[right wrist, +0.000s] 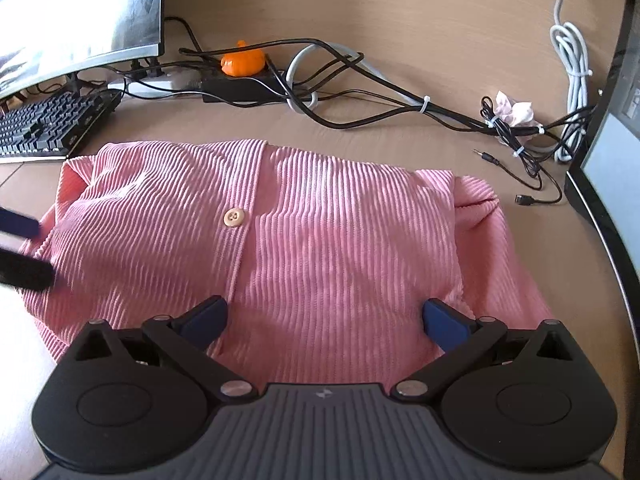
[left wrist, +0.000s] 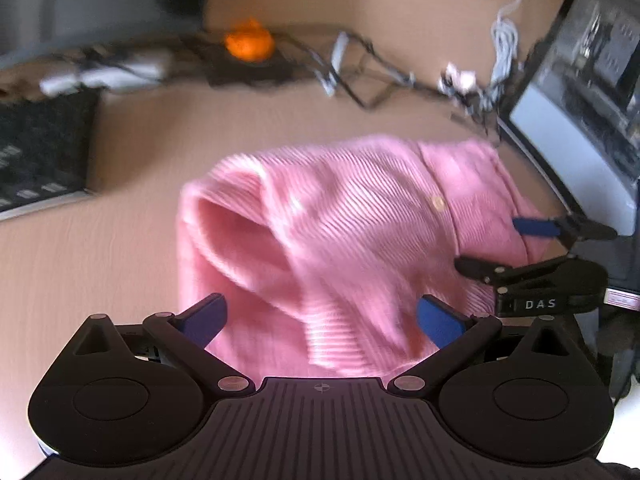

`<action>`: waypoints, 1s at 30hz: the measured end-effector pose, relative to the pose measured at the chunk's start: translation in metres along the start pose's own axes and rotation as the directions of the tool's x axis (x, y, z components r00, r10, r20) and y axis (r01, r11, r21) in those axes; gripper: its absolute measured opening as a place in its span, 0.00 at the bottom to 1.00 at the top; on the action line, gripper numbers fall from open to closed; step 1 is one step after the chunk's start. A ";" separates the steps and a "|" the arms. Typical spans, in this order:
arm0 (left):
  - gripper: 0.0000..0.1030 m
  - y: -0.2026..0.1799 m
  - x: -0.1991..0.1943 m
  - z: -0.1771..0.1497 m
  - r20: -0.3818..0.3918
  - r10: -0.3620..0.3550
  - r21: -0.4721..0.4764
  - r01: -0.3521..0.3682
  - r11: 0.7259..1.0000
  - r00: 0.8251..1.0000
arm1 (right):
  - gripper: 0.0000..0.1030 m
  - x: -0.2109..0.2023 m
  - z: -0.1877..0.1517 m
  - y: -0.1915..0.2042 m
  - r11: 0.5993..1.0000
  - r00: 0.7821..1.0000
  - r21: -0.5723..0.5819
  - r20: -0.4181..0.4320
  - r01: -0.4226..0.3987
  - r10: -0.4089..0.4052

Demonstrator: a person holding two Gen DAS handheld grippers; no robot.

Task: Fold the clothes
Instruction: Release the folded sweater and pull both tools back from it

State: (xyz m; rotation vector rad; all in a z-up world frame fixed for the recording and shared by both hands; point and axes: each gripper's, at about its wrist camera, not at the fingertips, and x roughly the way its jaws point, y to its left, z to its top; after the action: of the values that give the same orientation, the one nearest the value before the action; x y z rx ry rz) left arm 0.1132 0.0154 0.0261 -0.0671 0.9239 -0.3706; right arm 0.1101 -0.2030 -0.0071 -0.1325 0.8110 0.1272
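While both grippers' jaws gape apart, the ribbed pink cardigan [right wrist: 304, 232] lies bunched on smooth wood-grain desk [right wrist: 400, 8].

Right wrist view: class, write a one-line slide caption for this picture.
Open right tool poised over a partly folded pink ribbed cardigan on a wooden desk, cables and keyboard behind.

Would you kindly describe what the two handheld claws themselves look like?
Both the left claw and the right claw are matte black, with round pivot housings, silver rivets, a ribbed centre plate and blue finger pads. White letters "DAS" mark the right claw's side.
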 end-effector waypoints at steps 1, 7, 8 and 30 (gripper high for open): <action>1.00 0.005 -0.010 -0.002 0.026 0.020 0.004 -0.021 1.000 0.999 | 1.00 -0.005 0.002 0.005 1.000 1.000 -0.009 0.016 0.010 -0.010; 1.00 0.058 -0.047 -0.014 0.079 0.185 -0.077 -0.179 0.981 0.979 | 1.00 -0.036 0.011 0.037 0.996 0.992 -0.066 0.117 0.052 -0.044; 1.00 0.063 -0.046 -0.014 0.071 0.204 -0.089 -0.198 0.976 0.976 | 1.00 -0.043 0.012 0.049 0.996 0.990 -0.085 0.140 0.022 -0.010; 1.00 0.084 -0.054 -0.029 0.086 0.209 -0.142 -0.196 0.970 0.974 | 1.00 -0.038 -0.008 0.170 0.955 0.984 -0.296 0.157 -0.033 0.083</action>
State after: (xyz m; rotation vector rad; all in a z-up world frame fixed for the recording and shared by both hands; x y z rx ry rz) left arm 0.0849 0.1152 0.0324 -0.1114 0.8460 -0.1145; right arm 0.0508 -0.0398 0.0029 -0.3727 0.6236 0.3109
